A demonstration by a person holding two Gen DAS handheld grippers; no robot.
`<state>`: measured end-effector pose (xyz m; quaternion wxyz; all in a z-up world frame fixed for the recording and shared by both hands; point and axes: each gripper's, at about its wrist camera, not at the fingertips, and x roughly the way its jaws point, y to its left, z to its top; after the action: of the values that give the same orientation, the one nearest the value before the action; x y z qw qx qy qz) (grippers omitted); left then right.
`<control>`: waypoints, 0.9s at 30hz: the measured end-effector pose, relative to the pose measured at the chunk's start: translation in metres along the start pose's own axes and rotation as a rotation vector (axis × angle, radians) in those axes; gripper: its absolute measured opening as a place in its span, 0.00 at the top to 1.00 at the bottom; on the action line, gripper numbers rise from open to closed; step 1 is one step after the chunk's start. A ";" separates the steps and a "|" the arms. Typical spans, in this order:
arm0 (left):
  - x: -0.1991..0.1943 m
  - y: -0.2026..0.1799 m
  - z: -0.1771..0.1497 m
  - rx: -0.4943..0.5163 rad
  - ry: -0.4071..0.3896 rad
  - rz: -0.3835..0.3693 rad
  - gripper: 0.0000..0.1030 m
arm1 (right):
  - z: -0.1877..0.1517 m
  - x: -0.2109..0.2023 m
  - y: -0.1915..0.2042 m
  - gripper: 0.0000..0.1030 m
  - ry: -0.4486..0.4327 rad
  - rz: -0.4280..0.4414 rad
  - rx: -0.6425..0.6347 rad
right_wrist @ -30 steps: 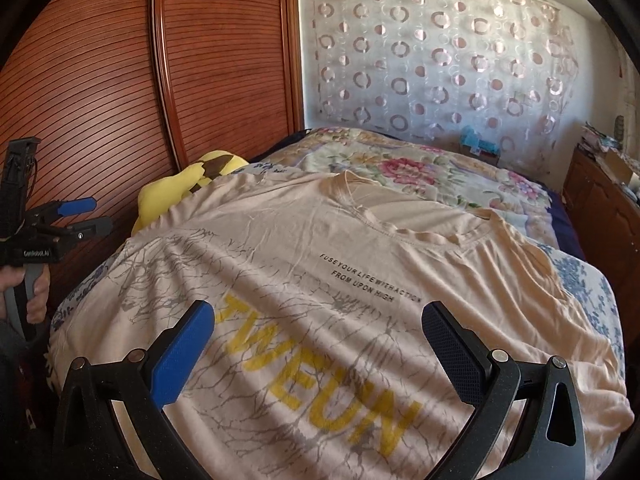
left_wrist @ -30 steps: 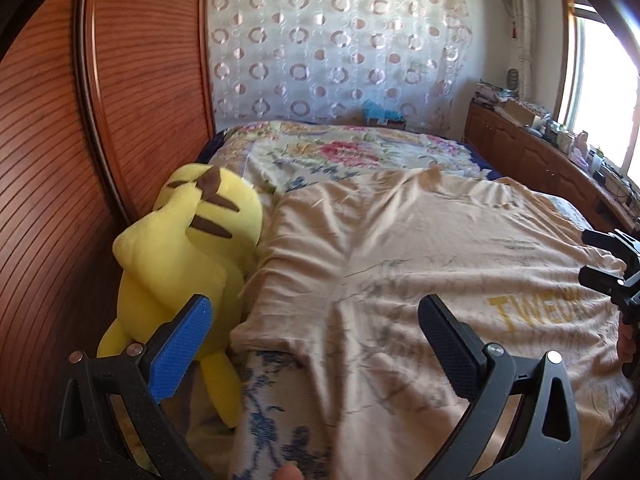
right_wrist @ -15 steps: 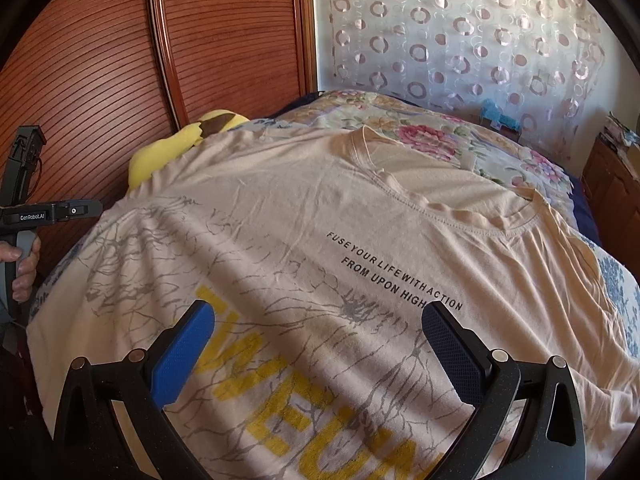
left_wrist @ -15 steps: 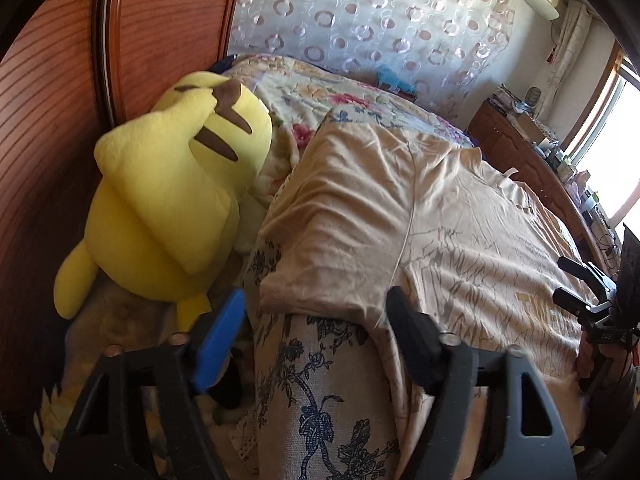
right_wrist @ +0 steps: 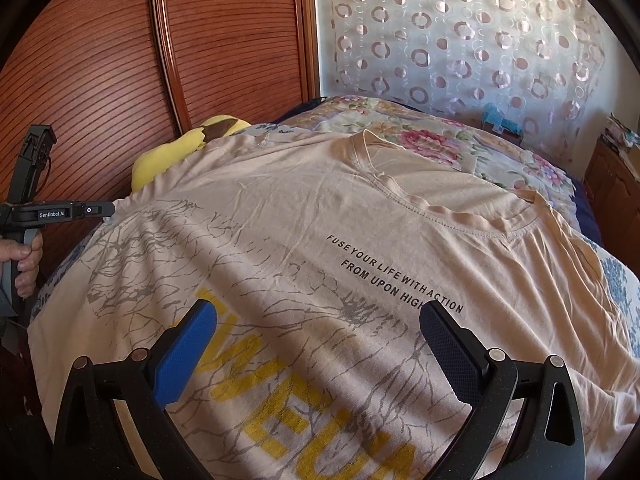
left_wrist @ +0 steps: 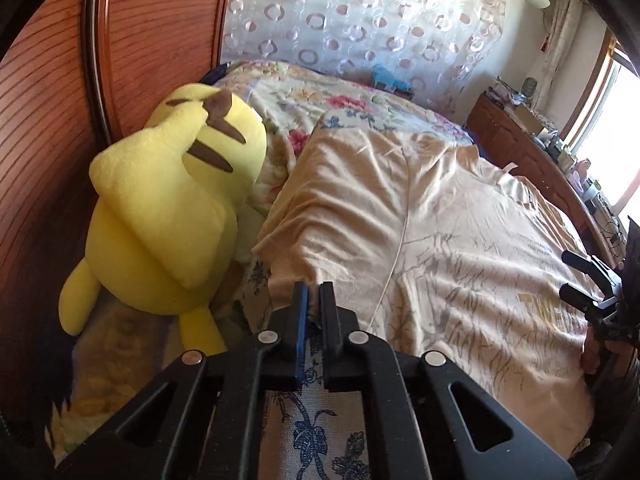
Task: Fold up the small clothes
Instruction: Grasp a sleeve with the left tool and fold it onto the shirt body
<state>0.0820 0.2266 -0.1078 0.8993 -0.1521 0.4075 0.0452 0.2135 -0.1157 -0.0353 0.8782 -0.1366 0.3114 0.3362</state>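
A beige T-shirt (right_wrist: 320,216) with yellow letters and grey print lies spread flat on the bed, neck towards the far wall. It also shows in the left wrist view (left_wrist: 420,216). My left gripper (left_wrist: 314,292) is shut on the edge of the shirt's left sleeve, at the bed's left side. It shows side-on in the right wrist view (right_wrist: 96,210). My right gripper (right_wrist: 320,324) is open and empty, low over the shirt's printed front. It appears at the right edge of the left wrist view (left_wrist: 576,276).
A yellow plush toy (left_wrist: 168,216) lies against the wooden wardrobe doors (right_wrist: 120,60) beside the shirt's left sleeve. A floral bedcover (left_wrist: 320,96) lies beyond the shirt. A wooden cabinet (left_wrist: 520,136) with clutter runs along the right under the window.
My left gripper has dropped to the sleeve edge and closed on it. My right gripper has moved forward and lower over the shirt, still open.
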 end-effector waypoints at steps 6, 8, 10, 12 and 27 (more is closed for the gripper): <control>-0.011 -0.013 0.013 0.045 -0.037 -0.006 0.95 | -0.004 -0.003 0.001 0.02 -0.020 0.007 -0.004; -0.015 -0.027 0.023 0.072 -0.054 -0.027 0.95 | -0.004 -0.003 -0.002 0.02 -0.020 0.012 0.007; -0.017 -0.047 0.034 0.109 -0.067 -0.067 0.95 | -0.005 -0.002 -0.003 0.02 -0.019 0.014 0.020; -0.018 -0.068 0.042 0.142 -0.069 -0.114 0.95 | -0.005 -0.003 -0.006 0.02 -0.018 0.019 0.033; -0.026 -0.076 0.030 0.156 -0.060 -0.063 0.29 | -0.006 -0.003 -0.007 0.02 -0.022 0.026 0.042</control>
<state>0.1020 0.1649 -0.0521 0.9213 -0.0928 0.3775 -0.0102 0.2138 -0.1247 -0.0378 0.8799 -0.1101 0.3103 0.3425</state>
